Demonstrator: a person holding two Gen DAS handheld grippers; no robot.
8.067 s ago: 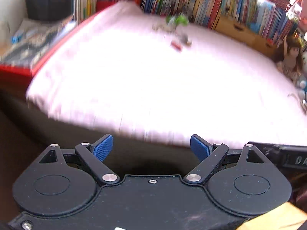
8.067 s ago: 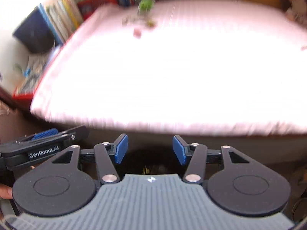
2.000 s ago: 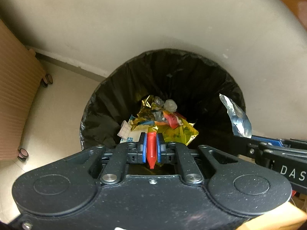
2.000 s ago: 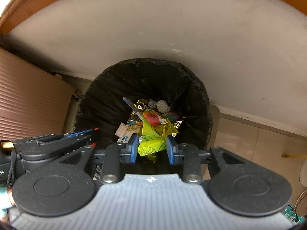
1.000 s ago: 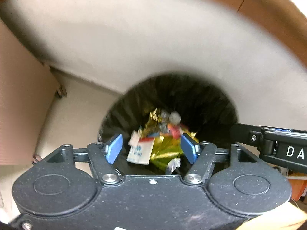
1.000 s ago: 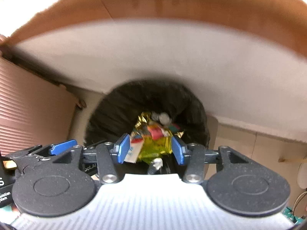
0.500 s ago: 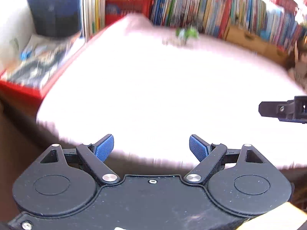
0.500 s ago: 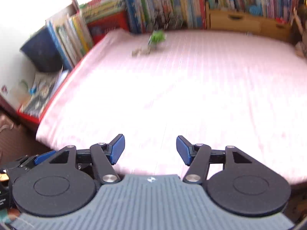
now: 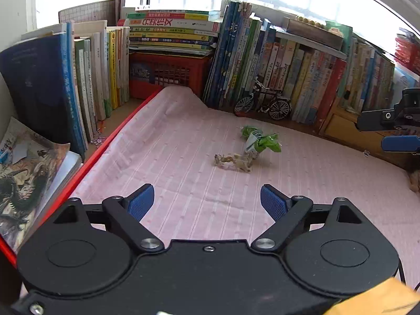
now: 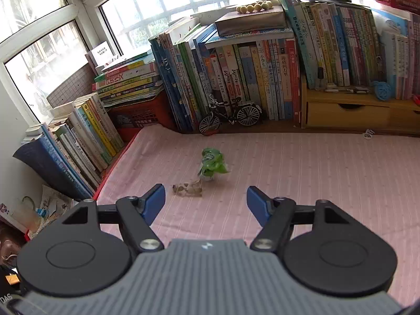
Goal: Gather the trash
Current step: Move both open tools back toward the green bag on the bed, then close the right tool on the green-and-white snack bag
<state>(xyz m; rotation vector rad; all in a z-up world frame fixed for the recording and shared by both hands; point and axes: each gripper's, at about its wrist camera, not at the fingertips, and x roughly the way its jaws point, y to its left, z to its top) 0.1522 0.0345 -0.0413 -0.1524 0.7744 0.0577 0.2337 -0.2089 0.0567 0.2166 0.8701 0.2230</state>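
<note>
A crumpled green wrapper (image 9: 260,140) (image 10: 212,166) lies on the pink striped bedcover (image 9: 183,157) (image 10: 315,173) near the books. Just in front of it lies a clear crinkled wrapper (image 9: 233,161) (image 10: 188,189). My left gripper (image 9: 207,202) is open and empty, some way short of both wrappers. My right gripper (image 10: 206,202) is also open and empty, with the clear wrapper just beyond its left finger. The right gripper's fingers (image 9: 399,143) show at the right edge of the left wrist view.
Rows of upright books (image 9: 288,78) (image 10: 249,73) and a red crate (image 9: 168,76) line the far side. A model bicycle (image 9: 262,102) (image 10: 231,118) stands before them, and a wooden drawer unit (image 10: 354,113) at the right. Magazines (image 9: 23,173) lie off the left edge.
Two seconds ago both grippers were shut on wrappers above a black-lined bin; they opened, dropped them, and swung back up over the bedcover, closer to the remaining wrappers.
</note>
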